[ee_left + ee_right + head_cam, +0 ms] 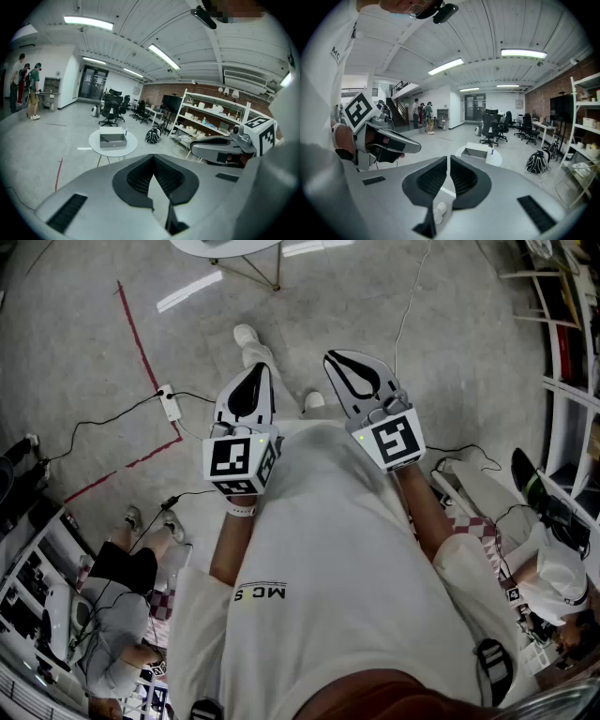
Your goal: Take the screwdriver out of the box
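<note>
Both jaws are closed on nothing, and left gripper and right gripper are well apart from the table bearing the box, so the screwdriver, too small to see, is probably not yet taken out.

I'm getting bright, even light from the ceiling tubes, soft shadows, sharp centres, and heavy fisheye bending with dark corners.
</note>
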Demonstrator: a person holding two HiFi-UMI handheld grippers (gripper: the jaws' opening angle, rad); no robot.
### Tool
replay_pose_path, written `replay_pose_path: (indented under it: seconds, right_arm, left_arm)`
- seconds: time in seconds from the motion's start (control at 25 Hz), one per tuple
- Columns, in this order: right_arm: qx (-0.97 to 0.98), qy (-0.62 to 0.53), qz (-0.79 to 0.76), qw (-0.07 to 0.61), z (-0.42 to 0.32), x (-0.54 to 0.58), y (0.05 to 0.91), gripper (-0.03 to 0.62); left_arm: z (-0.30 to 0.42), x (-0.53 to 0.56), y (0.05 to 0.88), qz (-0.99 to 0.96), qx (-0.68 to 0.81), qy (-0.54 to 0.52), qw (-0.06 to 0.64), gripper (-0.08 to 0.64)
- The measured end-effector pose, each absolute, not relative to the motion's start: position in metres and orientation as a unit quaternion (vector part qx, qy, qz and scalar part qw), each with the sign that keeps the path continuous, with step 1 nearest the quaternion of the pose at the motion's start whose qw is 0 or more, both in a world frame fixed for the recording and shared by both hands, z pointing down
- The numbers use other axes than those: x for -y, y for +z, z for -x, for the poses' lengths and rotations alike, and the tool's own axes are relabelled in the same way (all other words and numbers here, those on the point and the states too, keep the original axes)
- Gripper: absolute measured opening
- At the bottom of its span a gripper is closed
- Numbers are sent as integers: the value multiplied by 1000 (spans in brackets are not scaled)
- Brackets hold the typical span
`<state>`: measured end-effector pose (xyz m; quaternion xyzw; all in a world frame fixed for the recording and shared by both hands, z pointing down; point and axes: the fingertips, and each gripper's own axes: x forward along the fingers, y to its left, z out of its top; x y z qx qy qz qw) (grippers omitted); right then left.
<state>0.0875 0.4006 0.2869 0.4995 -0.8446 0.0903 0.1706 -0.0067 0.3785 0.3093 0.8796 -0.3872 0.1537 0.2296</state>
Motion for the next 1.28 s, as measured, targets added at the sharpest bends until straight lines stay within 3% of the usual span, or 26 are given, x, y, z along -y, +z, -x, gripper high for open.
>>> replay_pose_path:
  seconds: [0.48, 1.28]
  right_arm:
    - [843, 131, -494, 164, -83, -397, 295, 78]
    - [841, 118, -505, 156, -10, -182, 265, 78]
  left_arm:
    - [-1, -382, 301, -883, 387, 166, 209, 11]
    - [88, -173, 288, -892, 367, 150, 218, 11]
